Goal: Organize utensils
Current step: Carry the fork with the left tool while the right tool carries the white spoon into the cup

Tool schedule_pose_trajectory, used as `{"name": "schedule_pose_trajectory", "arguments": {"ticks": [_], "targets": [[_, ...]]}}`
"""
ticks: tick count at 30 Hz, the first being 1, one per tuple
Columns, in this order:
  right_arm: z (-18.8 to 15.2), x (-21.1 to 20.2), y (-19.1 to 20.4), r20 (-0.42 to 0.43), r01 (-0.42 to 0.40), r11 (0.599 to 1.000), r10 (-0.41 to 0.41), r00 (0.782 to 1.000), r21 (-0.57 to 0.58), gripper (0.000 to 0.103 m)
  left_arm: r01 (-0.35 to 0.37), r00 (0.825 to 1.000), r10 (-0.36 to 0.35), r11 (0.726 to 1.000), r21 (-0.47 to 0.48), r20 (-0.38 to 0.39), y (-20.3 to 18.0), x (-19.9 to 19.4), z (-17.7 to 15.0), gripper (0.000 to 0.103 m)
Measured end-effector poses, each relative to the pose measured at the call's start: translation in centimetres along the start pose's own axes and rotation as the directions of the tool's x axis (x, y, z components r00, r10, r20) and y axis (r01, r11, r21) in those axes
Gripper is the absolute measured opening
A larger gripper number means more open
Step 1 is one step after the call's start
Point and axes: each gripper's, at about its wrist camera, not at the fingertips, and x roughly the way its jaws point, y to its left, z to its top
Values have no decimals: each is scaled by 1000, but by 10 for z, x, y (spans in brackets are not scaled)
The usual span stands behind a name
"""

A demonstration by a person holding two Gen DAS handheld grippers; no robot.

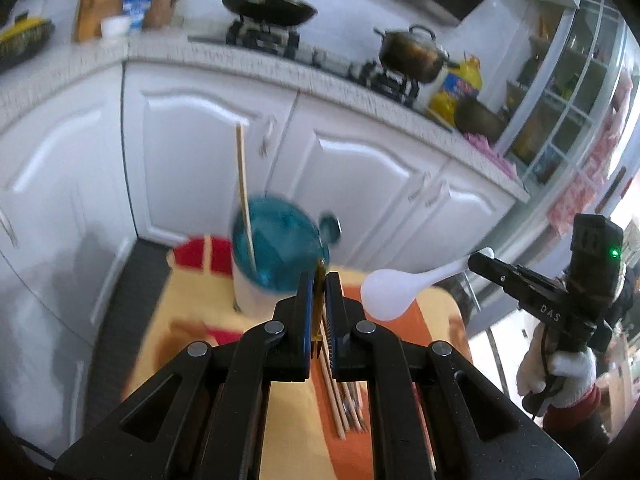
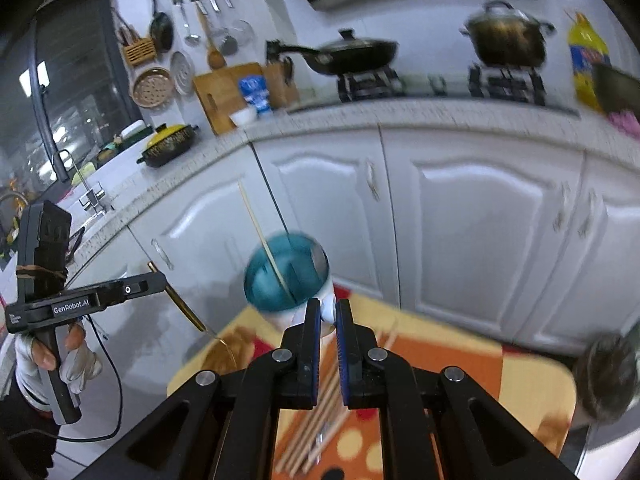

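A white cup with a blue inside (image 1: 276,256) stands on the table and holds one wooden chopstick (image 1: 244,192). It also shows in the right wrist view (image 2: 286,280). My left gripper (image 1: 319,280) is shut on a gold-coloured utensil (image 1: 320,300), seen from the side in the right wrist view (image 2: 188,308), held above the table left of the cup. My right gripper (image 2: 328,312) is shut on the handle of a white spoon (image 1: 394,292), held in the air right of the cup. Several chopsticks (image 1: 344,404) lie on the table below.
The small table has an orange and yellow patterned cloth (image 2: 460,364). White cabinet doors (image 1: 208,160) stand close behind it. The counter above carries a wok (image 1: 266,0), a pot (image 1: 412,54) and an oil bottle (image 1: 458,90). A dark round object (image 2: 608,368) sits at the table's right edge.
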Motion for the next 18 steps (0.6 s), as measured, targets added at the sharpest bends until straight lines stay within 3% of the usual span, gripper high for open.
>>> {"name": "schedule_pose_trajectory", "arguments": {"ticks": [4,8,13,18], "targets": [[35,18,19,20,0,998,1,1000,-55,7,-36,998,36,999,-2,44,7,5,31,5],[62,50,37,11,25,991,-24,1000,-129,7,-81,996,82,997,-4,38,16,25,48,5],[75,104,52,-73,41,972,-59,996,-233,7,-135,991,135,991,-4,-1,28,60,52,5],[76,149,54,-192,38,948,-104,976,-316,7,-161,985,161,987,12,-55,34,93,46,5]]}}
